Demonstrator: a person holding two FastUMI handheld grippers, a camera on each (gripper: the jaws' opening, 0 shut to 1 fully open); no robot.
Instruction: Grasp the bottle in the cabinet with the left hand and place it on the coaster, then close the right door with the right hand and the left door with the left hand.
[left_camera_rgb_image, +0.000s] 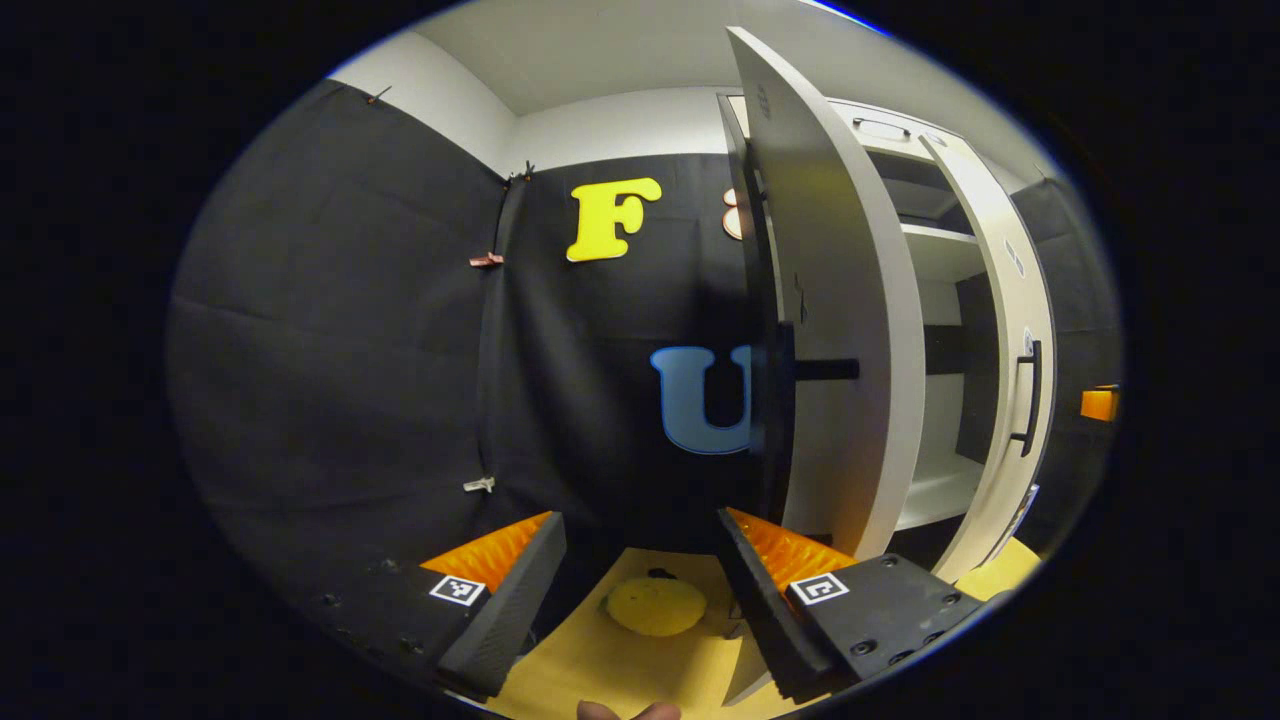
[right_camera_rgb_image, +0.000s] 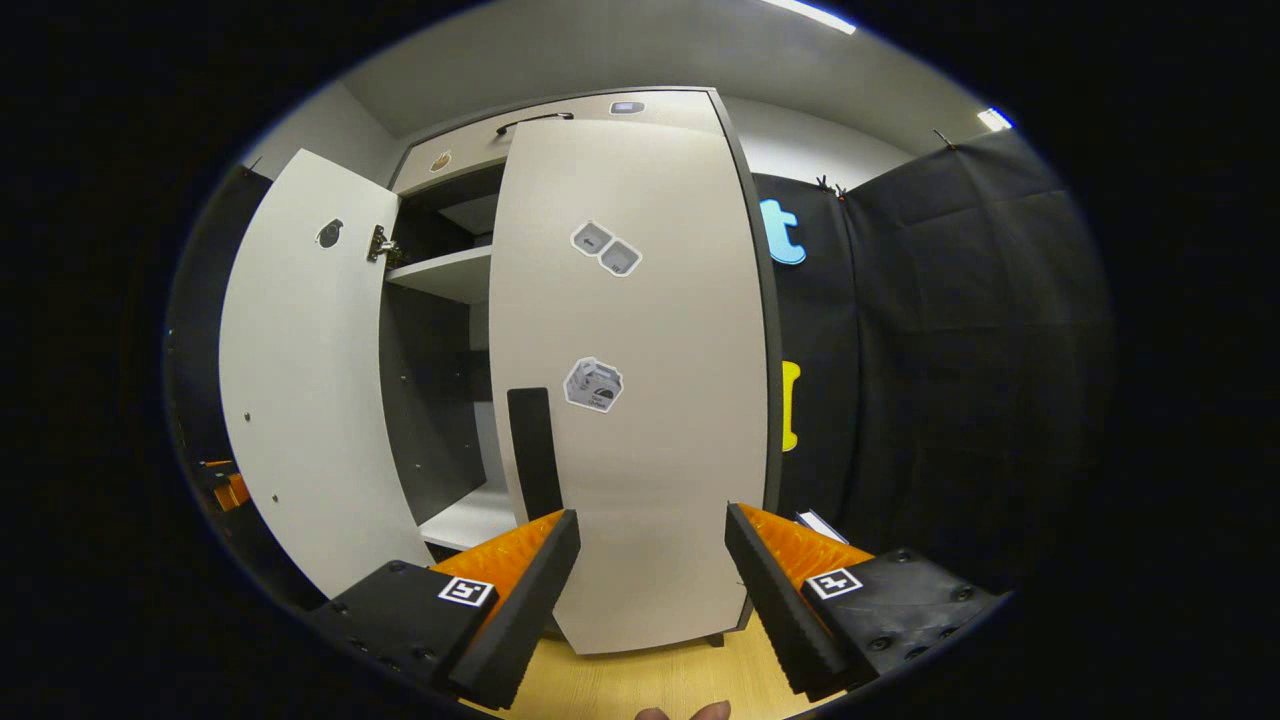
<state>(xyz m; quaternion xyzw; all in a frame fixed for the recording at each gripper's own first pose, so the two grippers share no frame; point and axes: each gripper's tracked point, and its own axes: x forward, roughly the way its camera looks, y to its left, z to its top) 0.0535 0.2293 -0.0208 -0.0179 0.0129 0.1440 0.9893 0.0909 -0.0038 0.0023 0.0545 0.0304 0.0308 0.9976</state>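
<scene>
The right door (right_camera_rgb_image: 640, 400) looks nearly closed, with the right gripper (right_camera_rgb_image: 650, 575) wide and empty before it. The left gripper (left_camera_rgb_image: 640, 570), wide too, flanks the open left door (left_camera_rgb_image: 830, 330); next, push it shut. The bottle's whereabouts cannot be told.

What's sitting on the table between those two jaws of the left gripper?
In the left gripper view, a round yellow coaster lies on the wooden table between the open jaws; nothing stands on it.
</scene>
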